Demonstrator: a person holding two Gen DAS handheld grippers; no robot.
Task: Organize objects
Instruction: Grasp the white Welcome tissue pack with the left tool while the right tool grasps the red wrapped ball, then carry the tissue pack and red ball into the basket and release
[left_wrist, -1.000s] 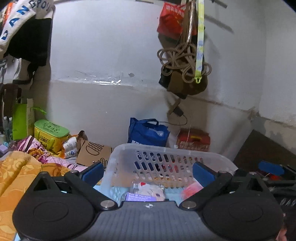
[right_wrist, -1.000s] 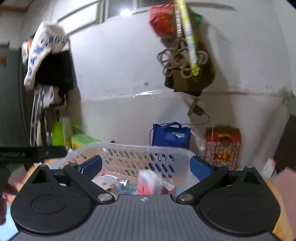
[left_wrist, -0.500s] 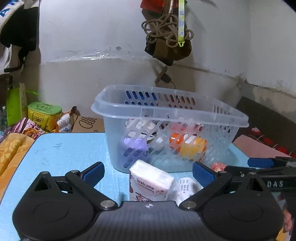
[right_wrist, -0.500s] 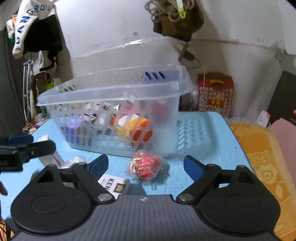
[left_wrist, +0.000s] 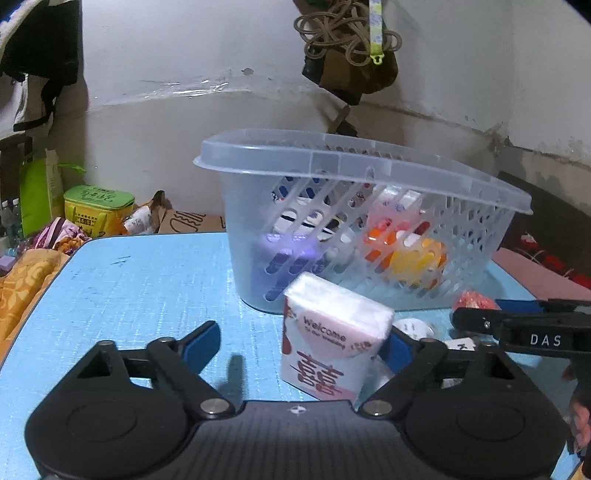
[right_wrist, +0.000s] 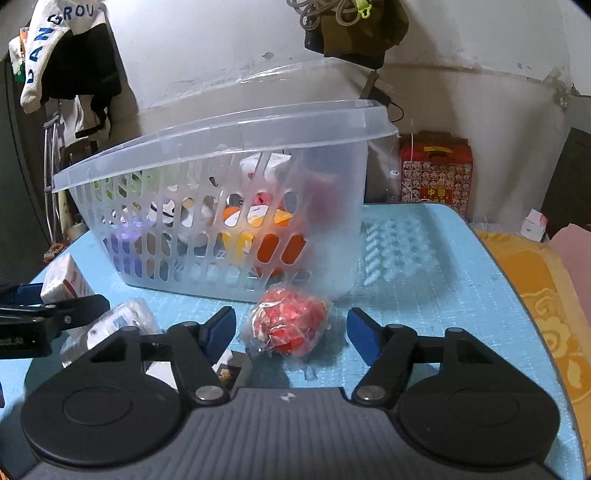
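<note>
A clear plastic basket (left_wrist: 369, 162) (right_wrist: 221, 125) holding several colourful items stands on the blue table (left_wrist: 129, 288). A white tissue pack (left_wrist: 332, 339) with red print stands upright between the fingers of my open left gripper (left_wrist: 299, 343), near its right finger. A red wrapped ball (right_wrist: 291, 325) lies in front of the basket, between the fingers of my open right gripper (right_wrist: 291, 328). The tissue pack (right_wrist: 62, 275) shows at the left of the right wrist view. The red ball (left_wrist: 474, 300) shows partly behind my right gripper in the left wrist view.
A clear small packet (right_wrist: 110, 325) and a small printed box (right_wrist: 231, 369) lie on the table by the right gripper's left finger. A red box (right_wrist: 436, 170), orange bedding (right_wrist: 546, 295), a green tin (left_wrist: 98, 206) and hanging clothes surround the table.
Both grippers came down from above the basket to table level in front of it. The left now has the tissue pack between its fingers, the right the red ball.
</note>
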